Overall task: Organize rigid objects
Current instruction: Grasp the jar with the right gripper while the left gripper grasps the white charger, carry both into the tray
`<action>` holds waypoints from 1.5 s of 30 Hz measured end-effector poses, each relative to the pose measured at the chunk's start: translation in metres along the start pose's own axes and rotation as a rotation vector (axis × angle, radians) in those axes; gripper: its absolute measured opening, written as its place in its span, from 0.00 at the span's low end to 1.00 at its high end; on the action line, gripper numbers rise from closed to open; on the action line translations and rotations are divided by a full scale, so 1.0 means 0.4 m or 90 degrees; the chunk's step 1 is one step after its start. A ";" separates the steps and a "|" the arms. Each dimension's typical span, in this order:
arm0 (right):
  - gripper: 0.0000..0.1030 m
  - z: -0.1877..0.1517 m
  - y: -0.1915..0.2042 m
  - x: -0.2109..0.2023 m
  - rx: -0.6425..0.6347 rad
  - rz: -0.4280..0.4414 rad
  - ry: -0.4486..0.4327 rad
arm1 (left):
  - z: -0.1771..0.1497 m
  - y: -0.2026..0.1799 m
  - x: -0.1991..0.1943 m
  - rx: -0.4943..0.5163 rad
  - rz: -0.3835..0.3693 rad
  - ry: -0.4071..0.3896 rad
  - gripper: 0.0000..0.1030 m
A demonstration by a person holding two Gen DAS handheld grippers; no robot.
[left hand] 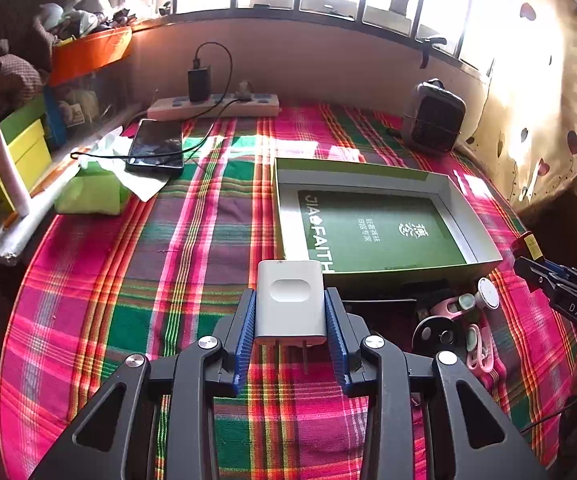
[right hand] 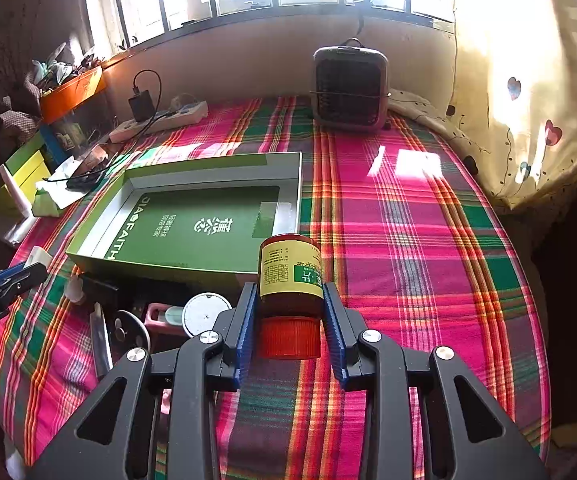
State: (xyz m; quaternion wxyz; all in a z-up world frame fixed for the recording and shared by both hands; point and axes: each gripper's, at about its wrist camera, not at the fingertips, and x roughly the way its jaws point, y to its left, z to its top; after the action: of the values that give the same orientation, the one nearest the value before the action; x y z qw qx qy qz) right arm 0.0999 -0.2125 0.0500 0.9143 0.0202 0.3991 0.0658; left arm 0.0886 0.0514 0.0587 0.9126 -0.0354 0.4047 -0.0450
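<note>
My left gripper (left hand: 290, 308) is shut on a white charger plug (left hand: 289, 300), prongs toward the camera, held above the plaid cloth just in front of the open green box (left hand: 372, 176). My right gripper (right hand: 289, 304) is shut on a small red bottle with a yellow label (right hand: 290, 280), cap toward the camera, near the box's (right hand: 208, 168) right front corner. Loose items lie in front of the box: a white round disc (right hand: 206, 314), a black round part (left hand: 434, 332) and a pink piece (left hand: 454, 308). The right gripper also shows in the left wrist view (left hand: 528, 252), at the right edge.
A small heater (right hand: 350, 88) stands at the back. A power strip (left hand: 214, 106) with a black adapter, a phone (left hand: 156, 148) and a green tissue pack (left hand: 92, 194) lie at the back left. Boxes and clutter fill a shelf at left. A heart-print curtain (right hand: 528, 100) hangs right.
</note>
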 end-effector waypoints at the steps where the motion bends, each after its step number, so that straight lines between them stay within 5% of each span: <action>1: 0.32 0.009 0.002 0.003 0.000 0.002 0.000 | 0.009 0.000 0.006 -0.002 -0.009 0.002 0.31; 17: 0.32 0.121 0.028 0.118 -0.015 0.010 0.026 | 0.129 -0.014 0.125 -0.014 -0.060 0.016 0.31; 45: 0.32 0.163 0.081 0.280 -0.054 0.029 0.079 | 0.163 -0.066 0.277 0.026 -0.047 0.056 0.31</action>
State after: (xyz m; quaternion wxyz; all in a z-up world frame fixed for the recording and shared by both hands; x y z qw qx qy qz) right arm 0.2198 -0.1641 0.0160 0.8862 -0.0141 0.4512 0.1043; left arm 0.2098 0.0146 0.0235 0.8922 -0.0295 0.4419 -0.0885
